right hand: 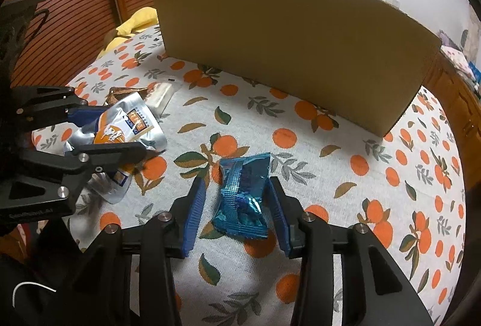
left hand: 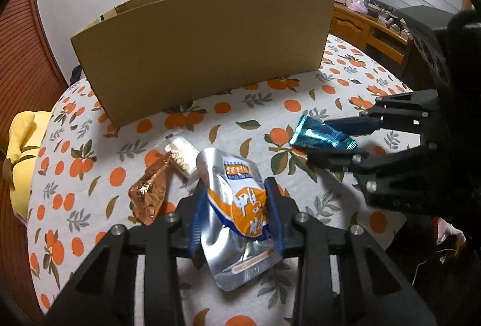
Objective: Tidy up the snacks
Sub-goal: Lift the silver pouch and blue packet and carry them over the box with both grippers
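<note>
I read the silver and orange pouch (left hand: 237, 205) as lying between the two blue-padded fingers (left hand: 197, 223) of the left gripper (left hand: 237, 199), with both pads pressed into its sides and the foil buckled between them; the left fingers are closed on this pouch. Its lower end hangs toward the camera and its upper end points toward the cardboard box (left hand: 207, 49). In the right wrist view the same pouch (right hand: 120, 127) sits at the left, clamped in the left gripper (right hand: 99, 130). The blue foil packet (right hand: 243, 196) lies between the fingers (right hand: 194, 214) of the right gripper (right hand: 237, 205). In the right wrist view I see a narrow gap on each side between the pads and the packet, so from that view I cannot confirm contact. In the left wrist view the packet (left hand: 321, 135) appears pinched between the right gripper's (left hand: 330, 139) fingertips, so I report the right fingers as closed on the packet. Beyond the left gripper, a copper foil wrapper (left hand: 148, 193) and a clear packet with a pale snack (left hand: 180, 151) lie on the orange-print cloth (left hand: 240, 121) covering the table. The cardboard box stands upright at the far side of the cloth, well apart from both snacks. A yellow plush item (left hand: 21, 151) rests at the cloth's left edge.
</note>
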### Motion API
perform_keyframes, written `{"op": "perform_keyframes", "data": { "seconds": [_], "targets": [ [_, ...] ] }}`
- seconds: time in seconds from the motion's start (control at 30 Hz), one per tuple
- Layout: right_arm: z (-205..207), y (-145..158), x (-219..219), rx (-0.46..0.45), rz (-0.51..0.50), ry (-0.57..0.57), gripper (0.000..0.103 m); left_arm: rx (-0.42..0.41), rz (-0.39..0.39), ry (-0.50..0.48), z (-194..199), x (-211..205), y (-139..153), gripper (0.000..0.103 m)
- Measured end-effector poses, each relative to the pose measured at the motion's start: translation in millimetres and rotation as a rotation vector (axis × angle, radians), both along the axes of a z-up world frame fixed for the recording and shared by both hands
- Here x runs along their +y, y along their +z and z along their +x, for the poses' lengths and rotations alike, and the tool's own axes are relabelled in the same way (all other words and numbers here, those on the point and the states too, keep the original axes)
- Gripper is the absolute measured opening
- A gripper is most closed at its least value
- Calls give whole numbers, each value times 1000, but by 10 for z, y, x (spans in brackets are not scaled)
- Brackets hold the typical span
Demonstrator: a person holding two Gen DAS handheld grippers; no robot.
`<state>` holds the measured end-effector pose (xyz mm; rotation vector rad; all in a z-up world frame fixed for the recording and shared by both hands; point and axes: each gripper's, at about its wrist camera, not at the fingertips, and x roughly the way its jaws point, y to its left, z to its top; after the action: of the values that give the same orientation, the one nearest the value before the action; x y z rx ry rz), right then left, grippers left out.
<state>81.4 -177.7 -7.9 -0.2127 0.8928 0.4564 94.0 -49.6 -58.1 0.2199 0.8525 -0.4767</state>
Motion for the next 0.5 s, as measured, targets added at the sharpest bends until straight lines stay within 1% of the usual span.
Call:
{"op": "perform_keyframes", "data": {
  "seconds": [0.27,0.5],
  "targets": [
    [-19,24,-70,-10,34,-3,26,0,-58,8,-2,63,76,34],
    [-46,153,-182,-37,59,-20,26,-25,-90,8,5,68,218,34]
  ]
}}
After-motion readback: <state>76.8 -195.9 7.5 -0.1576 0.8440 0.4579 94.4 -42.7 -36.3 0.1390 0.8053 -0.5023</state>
